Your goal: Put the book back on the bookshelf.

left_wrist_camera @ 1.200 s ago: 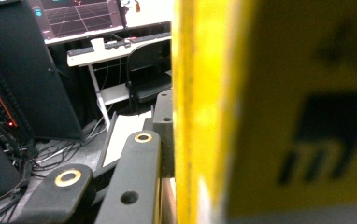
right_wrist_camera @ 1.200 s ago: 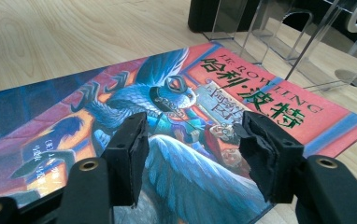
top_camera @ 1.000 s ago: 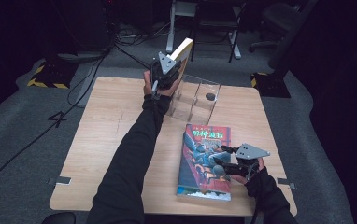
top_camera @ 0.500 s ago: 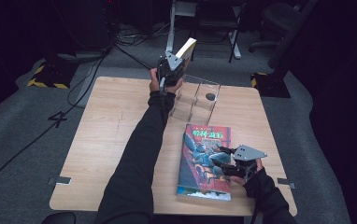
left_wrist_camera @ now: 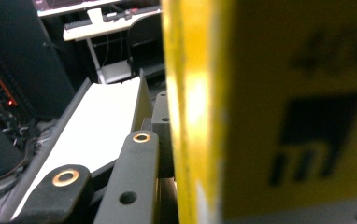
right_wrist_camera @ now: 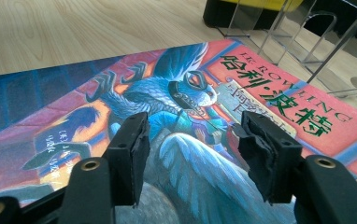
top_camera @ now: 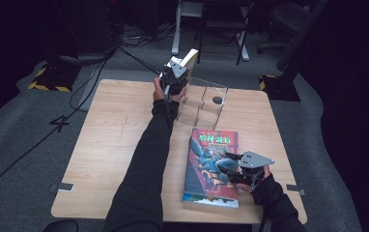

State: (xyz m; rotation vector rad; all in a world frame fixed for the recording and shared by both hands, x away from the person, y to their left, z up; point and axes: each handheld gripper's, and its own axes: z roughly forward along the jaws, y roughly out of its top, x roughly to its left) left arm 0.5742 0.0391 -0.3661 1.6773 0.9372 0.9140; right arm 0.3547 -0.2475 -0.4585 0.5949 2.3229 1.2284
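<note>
Black sleeves (top_camera: 146,159) — grey-plated black gripper (top_camera: 226,170).

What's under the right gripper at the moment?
Under the right gripper, whose jaws stand apart, the illustrated book lies flat on the wooden table. Whatever might be beneath the book is covered.

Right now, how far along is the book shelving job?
Done: nothing stands in the clear acrylic book stand yet. In hand: the left gripper is shut on a yellow-covered book, holding it upright over the stand's far left end. Left: seating that book in a slot, then the illustrated book that lies flat on the table, with the right gripper open over its cover.
</note>
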